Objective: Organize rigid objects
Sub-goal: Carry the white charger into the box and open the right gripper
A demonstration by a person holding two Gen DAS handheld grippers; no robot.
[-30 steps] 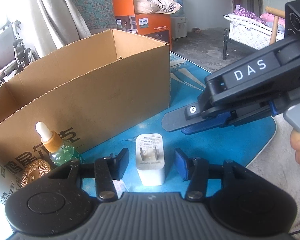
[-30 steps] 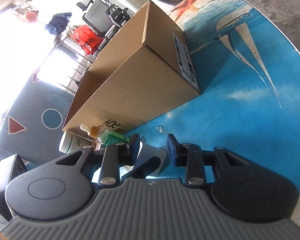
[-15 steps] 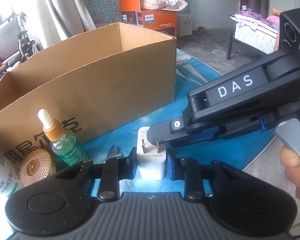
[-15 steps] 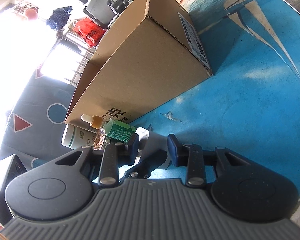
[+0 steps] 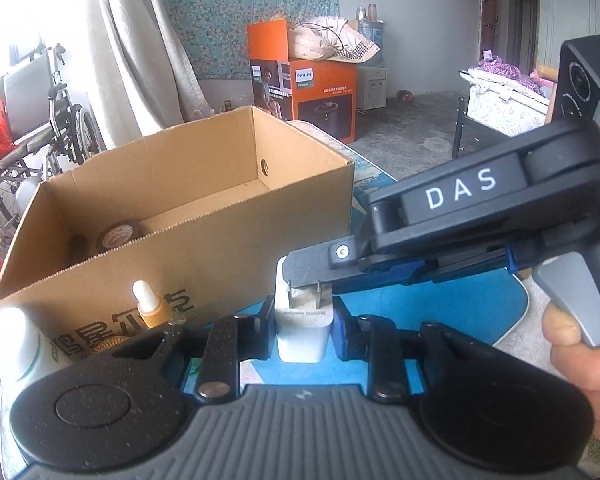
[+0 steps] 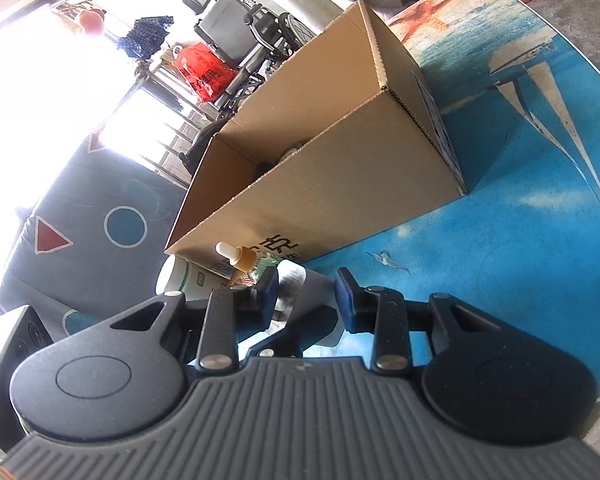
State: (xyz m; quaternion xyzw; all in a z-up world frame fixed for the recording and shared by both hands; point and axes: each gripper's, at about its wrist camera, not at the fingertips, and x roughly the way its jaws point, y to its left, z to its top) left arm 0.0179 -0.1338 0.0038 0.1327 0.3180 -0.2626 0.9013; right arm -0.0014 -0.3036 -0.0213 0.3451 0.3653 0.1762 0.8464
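Note:
A white charger plug (image 5: 303,336), prongs up, sits pinched between the pads of my left gripper (image 5: 303,316), a little above the blue table (image 5: 440,312). My right gripper (image 5: 312,276) reaches in from the right, a hand (image 5: 580,360) on its trigger. Its fingertips straddle the plug's top end. In the right wrist view the plug (image 6: 300,284) shows inside the right gripper (image 6: 306,292), whose jaws stand slightly apart without visibly pressing. Just behind stands an open cardboard box (image 5: 220,240) with a tape roll (image 5: 118,236) inside.
A dropper bottle (image 5: 153,308), a white bottle (image 5: 16,344) and a gold woven lid (image 5: 108,342) crowd the box's front left corner. The table's rounded edge runs close on the right. On the floor beyond are an orange carton (image 5: 320,88), a wheelchair (image 5: 40,108) and a bed (image 5: 500,100).
My left gripper closed onto the charger plug and rose with it, so the box's inside now shows. The right gripper moved left over the plug's top and rose alongside.

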